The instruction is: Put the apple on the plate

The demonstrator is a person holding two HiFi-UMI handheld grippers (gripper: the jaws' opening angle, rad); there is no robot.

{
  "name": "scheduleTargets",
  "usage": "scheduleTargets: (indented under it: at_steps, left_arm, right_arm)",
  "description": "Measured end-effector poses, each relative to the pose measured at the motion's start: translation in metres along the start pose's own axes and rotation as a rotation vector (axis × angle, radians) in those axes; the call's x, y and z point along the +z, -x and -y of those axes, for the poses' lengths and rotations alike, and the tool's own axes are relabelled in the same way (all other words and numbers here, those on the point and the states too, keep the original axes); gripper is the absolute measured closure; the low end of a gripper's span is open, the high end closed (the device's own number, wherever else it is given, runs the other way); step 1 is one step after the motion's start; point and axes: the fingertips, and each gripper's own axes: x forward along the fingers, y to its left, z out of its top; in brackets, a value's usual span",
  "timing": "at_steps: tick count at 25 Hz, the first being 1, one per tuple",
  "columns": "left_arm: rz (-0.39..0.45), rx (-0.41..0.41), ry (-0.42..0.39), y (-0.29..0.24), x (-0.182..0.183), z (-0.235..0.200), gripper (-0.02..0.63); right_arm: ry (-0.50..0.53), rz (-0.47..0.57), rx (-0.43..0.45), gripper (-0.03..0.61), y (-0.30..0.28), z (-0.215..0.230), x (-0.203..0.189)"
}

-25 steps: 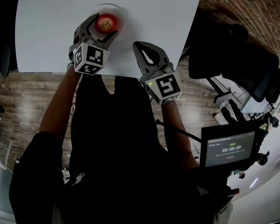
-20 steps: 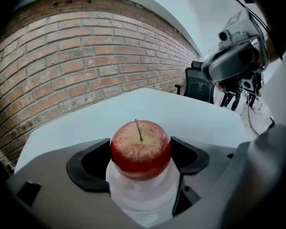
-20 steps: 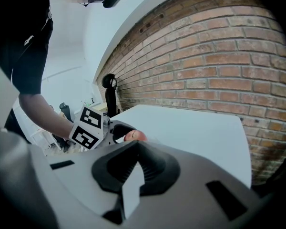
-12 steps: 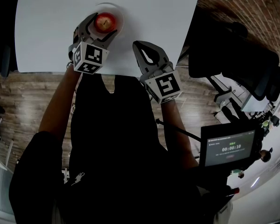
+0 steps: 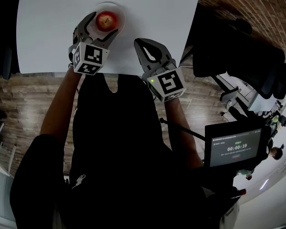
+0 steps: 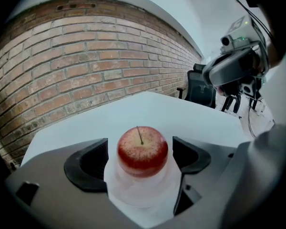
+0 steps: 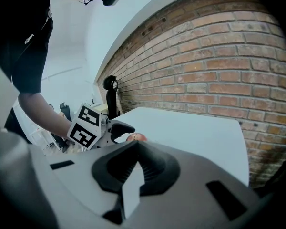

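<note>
A red apple [image 5: 107, 20] sits upright on a small translucent white plate [image 5: 120, 11] on the white table [image 5: 157, 13]. My left gripper [image 5: 104, 25] straddles it. Its jaws have just been opening, and the apple [image 6: 142, 150] stands between the black pads [image 6: 88, 163] with a small gap on each side. The plate [image 6: 133, 197] shows below the fruit. My right gripper [image 5: 140, 43] hovers at the table's near edge, right of the plate, shut with nothing in it; its tips [image 7: 136, 149] meet. From there the left gripper [image 7: 118, 128] and a sliver of apple [image 7: 137, 137] are visible.
The table's near edge [image 5: 114, 73] runs just behind both grippers. A black office chair [image 5: 238, 46] stands to the table's right. A small screen with a timer [image 5: 233, 147] sits lower right. A brick wall [image 6: 86, 61] lies beyond the table's far side.
Hardly anything differs: the head view has shifted slightly, both hands stay where they were, and the apple rests on the plate as before.
</note>
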Motion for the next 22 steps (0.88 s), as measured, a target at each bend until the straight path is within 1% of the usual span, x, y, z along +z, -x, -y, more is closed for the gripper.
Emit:
scheduleTargets:
  at_steps: [5, 9, 11, 13, 17, 22]
  left_arm:
    - [0.036, 0.019, 0.004, 0.018, 0.019, 0.0, 0.201]
    - [0.058, 0.016, 0.021, 0.019, 0.026, 0.001, 0.203]
    - [0.071, 0.014, 0.024, 0.019, 0.029, 0.001, 0.235]
    - [0.087, 0.017, 0.021, 0.031, 0.033, 0.001, 0.247]
    - [0.109, 0.026, 0.008, 0.079, 0.034, 0.001, 0.264]
    - [0.107, 0.006, -0.004, 0.074, 0.033, 0.008, 0.264]
  right_arm:
    - [0.018, 0.037, -0.006, 0.575, 0.008, 0.0, 0.017]
    - [0.015, 0.073, -0.015, 0.575, 0.004, 0.006, 0.023]
    - [0.022, 0.086, -0.017, 0.575, 0.001, 0.009, 0.027]
    - [0.029, 0.107, -0.021, 0.575, 0.003, 0.001, 0.035]
    - [0.053, 0.148, -0.031, 0.575, 0.015, -0.037, 0.057]
    - [0.061, 0.16, -0.045, 0.575, 0.017, -0.031, 0.058]
